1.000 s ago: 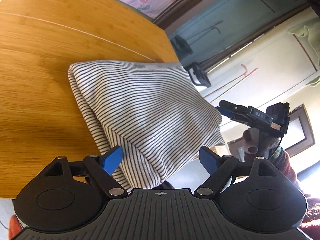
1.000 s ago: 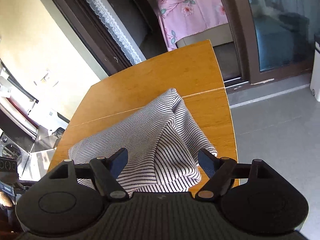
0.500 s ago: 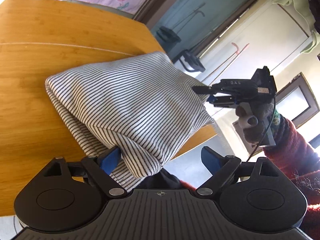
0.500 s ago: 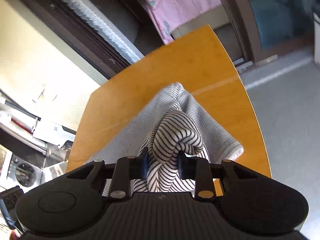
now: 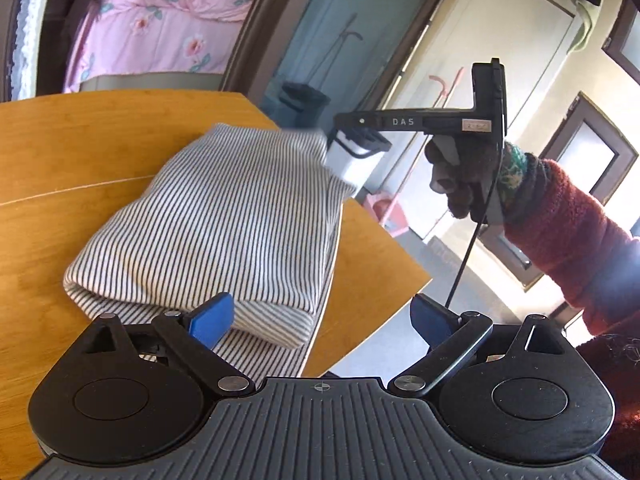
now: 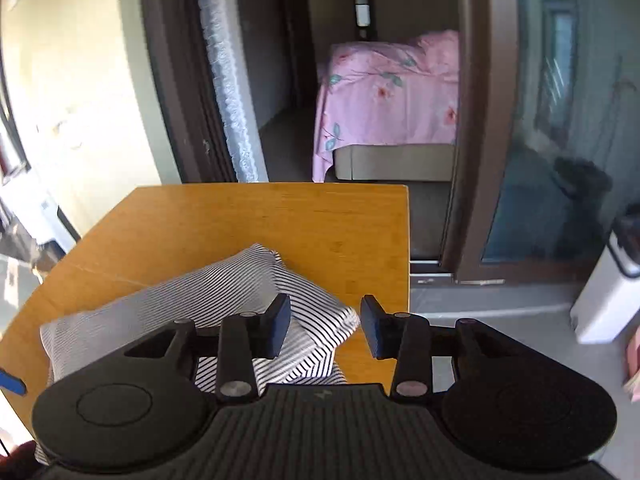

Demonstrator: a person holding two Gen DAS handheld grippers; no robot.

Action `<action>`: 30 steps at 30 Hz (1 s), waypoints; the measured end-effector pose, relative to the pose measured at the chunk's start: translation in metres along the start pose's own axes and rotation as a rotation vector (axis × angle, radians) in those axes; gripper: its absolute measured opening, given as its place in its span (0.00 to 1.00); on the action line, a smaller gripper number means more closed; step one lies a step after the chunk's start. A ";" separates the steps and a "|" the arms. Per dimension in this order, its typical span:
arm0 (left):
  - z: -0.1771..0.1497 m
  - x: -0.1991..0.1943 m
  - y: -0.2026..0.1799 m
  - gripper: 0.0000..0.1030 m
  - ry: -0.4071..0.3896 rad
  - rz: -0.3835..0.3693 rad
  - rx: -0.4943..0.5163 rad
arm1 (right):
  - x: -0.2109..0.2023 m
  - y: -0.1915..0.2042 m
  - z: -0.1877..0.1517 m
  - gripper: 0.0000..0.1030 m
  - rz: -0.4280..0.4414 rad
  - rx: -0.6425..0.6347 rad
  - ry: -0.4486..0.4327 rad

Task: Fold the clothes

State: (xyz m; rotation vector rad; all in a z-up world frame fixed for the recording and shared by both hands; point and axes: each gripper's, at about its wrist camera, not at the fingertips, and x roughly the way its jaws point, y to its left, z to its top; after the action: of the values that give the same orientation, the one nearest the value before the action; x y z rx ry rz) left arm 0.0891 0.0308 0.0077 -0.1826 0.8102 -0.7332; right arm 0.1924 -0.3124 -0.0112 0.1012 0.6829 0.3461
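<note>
Nearest to us, our left tool [image 5: 322, 318] is spread wide with nothing between its blue pads; its jaws have just been opening, and one pad lies over the near hem of the striped garment [image 5: 224, 224] without pinching it. Our right tool [image 6: 325, 328] has also just been opening after a pinch. Its jaws stand partly apart, and the raised corner of the garment sits behind the gap and beside the left pad [image 6: 280, 322] rather than being pressed between the pads. The left wrist view is blurred where that tool meets the cloth, so we hedge there, but the right wrist view shows the pads clear of the cloth.

The garment lies on the wooden surface [image 5: 52, 160] near its right-hand corner, already doubled into a thick rectangular bundle with a rounded fold on the left and layered hems toward us. One far corner still stands up loosely.

We judge the fold itself nearly done, and the step in hand is letting go after laying the last flap. The next move calls for drawing both tools back without dragging the cloth, then pressing down or tucking that lifted corner so the bundle lies flat and stays well on the surface, since its near edge sits close to the rim.

Beyond the surface, a bed with pink floral bedding [image 6: 388, 92] shows through a doorway.
</note>
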 end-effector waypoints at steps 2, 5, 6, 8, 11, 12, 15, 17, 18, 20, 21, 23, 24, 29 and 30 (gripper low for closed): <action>0.002 0.006 0.002 0.95 0.012 0.000 -0.008 | -0.003 -0.017 -0.002 0.49 0.024 0.094 -0.017; 0.000 0.015 0.010 0.95 0.044 0.003 -0.063 | 0.005 -0.027 -0.009 0.60 0.090 0.183 -0.009; -0.002 0.018 0.014 0.95 0.055 0.000 -0.090 | 0.013 -0.027 -0.014 0.60 0.117 0.217 0.011; -0.007 0.022 0.025 0.95 0.068 -0.016 -0.158 | 0.030 -0.025 -0.022 0.60 0.159 0.277 0.049; -0.013 0.027 0.042 0.95 0.061 -0.057 -0.289 | 0.057 -0.018 -0.030 0.61 0.151 0.305 0.081; -0.015 0.029 0.048 0.95 0.056 -0.072 -0.333 | 0.064 -0.017 -0.032 0.61 0.145 0.308 0.082; -0.013 0.044 0.065 0.95 0.046 -0.094 -0.443 | 0.086 -0.014 -0.038 0.57 0.162 0.342 0.089; -0.010 0.055 0.074 0.94 0.041 -0.085 -0.494 | 0.093 -0.009 -0.044 0.47 0.158 0.343 0.073; -0.007 0.059 0.077 0.91 0.028 -0.091 -0.506 | 0.094 -0.005 -0.047 0.46 0.150 0.329 0.059; 0.001 0.063 0.082 0.76 0.017 -0.066 -0.514 | 0.090 0.004 -0.048 0.39 0.129 0.269 0.022; 0.005 0.065 0.086 0.64 0.017 -0.043 -0.513 | 0.087 0.007 -0.048 0.37 0.120 0.248 0.005; 0.012 0.068 0.099 0.44 0.017 -0.011 -0.531 | 0.081 0.012 -0.045 0.30 0.117 0.231 -0.025; 0.016 0.069 0.106 0.38 0.017 0.004 -0.542 | 0.077 0.014 -0.043 0.29 0.125 0.225 -0.039; 0.035 0.033 0.120 0.30 -0.085 0.067 -0.526 | 0.048 0.025 -0.033 0.25 0.207 0.196 -0.071; 0.037 0.023 0.119 0.30 -0.106 0.073 -0.512 | 0.044 0.025 -0.033 0.25 0.225 0.201 -0.068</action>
State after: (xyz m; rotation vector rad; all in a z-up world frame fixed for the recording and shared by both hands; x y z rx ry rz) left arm 0.1889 0.0999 -0.0295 -0.6435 0.8869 -0.4318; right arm 0.1961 -0.2745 -0.0575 0.3820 0.6386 0.4871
